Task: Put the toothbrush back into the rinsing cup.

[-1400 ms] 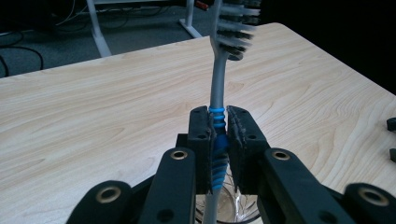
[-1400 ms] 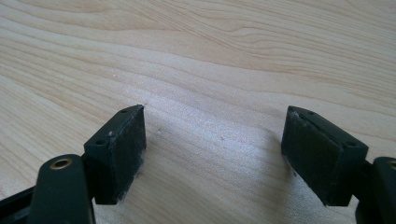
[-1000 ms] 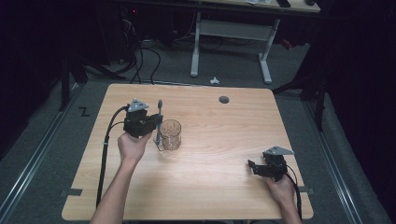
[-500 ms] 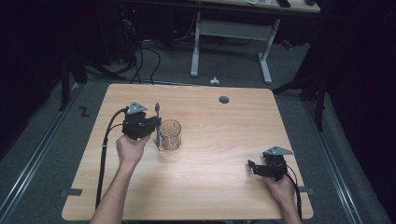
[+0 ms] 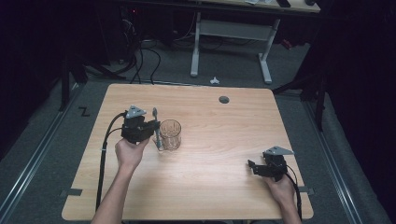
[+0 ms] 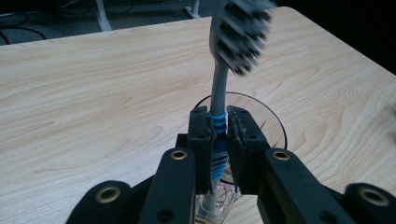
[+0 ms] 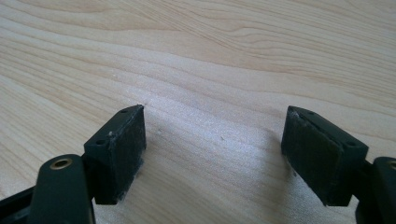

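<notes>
Wooden table [image 5: 210, 186], dark room around. Left gripper [image 6: 218, 135] clamps toothbrush [image 6: 219, 88] at blue grip (bristles up), lower end inside clear glass [image 5: 170, 134] left of centre. Right gripper [image 7: 212, 154] jaws wide, nothing between, low over bare wood near right edge.

The left forearm comes in from the bottom edge and reaches forward, and the left hand [image 5: 130, 153] holds the left gripper [image 6: 218, 135] raised a little, with its jaws pressed closely together on a thin handle between the pads. The right hand [image 5: 280, 186] lies low near the near right corner, and the right gripper [image 7: 215, 149] points to the left with its jaws standing wide apart.
</notes>
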{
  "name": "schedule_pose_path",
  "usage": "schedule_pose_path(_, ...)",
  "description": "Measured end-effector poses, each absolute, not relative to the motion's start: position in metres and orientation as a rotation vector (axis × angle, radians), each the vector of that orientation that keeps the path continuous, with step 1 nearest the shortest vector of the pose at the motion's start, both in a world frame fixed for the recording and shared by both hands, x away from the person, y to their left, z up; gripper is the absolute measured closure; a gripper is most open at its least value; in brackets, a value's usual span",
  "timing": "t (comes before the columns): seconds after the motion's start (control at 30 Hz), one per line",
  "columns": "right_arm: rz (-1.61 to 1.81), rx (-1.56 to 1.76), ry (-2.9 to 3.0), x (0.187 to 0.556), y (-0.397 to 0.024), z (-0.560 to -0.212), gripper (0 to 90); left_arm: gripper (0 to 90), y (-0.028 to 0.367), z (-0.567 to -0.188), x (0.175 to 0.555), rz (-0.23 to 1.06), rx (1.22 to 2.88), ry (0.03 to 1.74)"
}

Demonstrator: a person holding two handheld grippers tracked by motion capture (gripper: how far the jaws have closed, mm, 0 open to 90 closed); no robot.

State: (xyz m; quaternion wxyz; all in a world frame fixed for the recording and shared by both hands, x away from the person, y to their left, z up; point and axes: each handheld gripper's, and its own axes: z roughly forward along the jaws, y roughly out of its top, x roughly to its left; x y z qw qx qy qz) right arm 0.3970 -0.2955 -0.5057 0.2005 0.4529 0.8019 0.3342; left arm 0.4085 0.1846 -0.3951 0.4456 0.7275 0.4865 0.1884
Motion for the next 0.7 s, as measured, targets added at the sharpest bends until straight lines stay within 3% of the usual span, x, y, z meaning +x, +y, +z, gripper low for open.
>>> schedule_pose_path(0.7, 0.934, 1.266, 2.241, 0.397, -0.295, -0.506, 22.1, 79.9, 0.186, -0.407, 0.404, 0.475, 1.813, 1.229)
